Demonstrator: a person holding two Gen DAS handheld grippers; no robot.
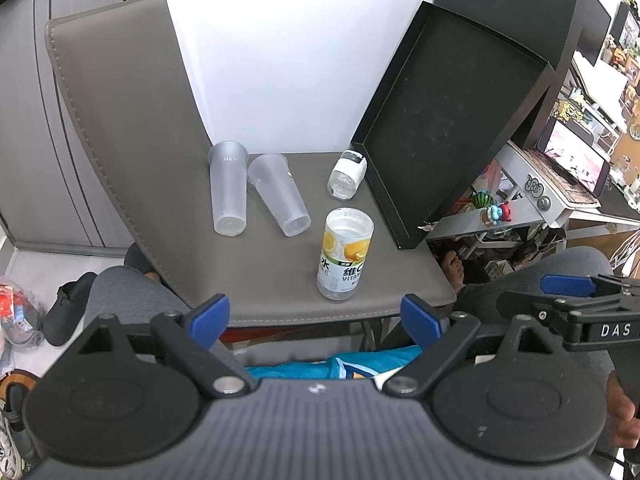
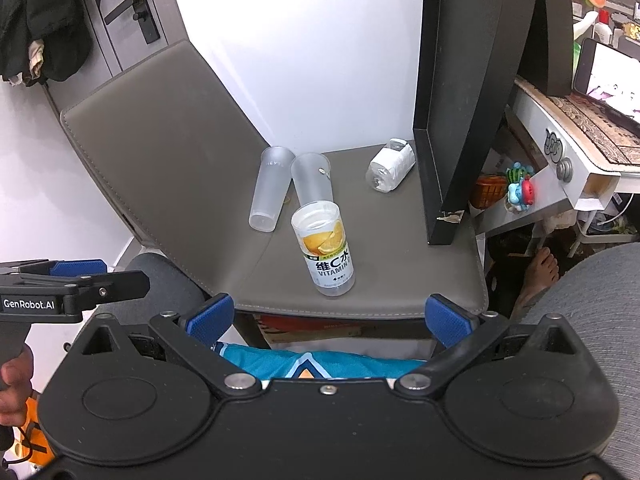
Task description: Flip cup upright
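Both the left gripper [image 1: 316, 318] and right gripper [image 2: 340, 320] hover wide open and empty at the frame's bottom, short of a grey chair seat [image 1: 280, 272]. At centre, two frosted cups [image 1: 228, 188] [image 1: 279, 193] stand upside down beside a lemon-label bottle [image 1: 345, 254].

Open chair seat [image 1: 280, 280] in front, free approach from near edge. Vitamin bottle [image 1: 345, 254] stands mid-path, w/ two cups [image 1: 256, 192] behind; black tray [image 1: 448, 120] walls off right side.
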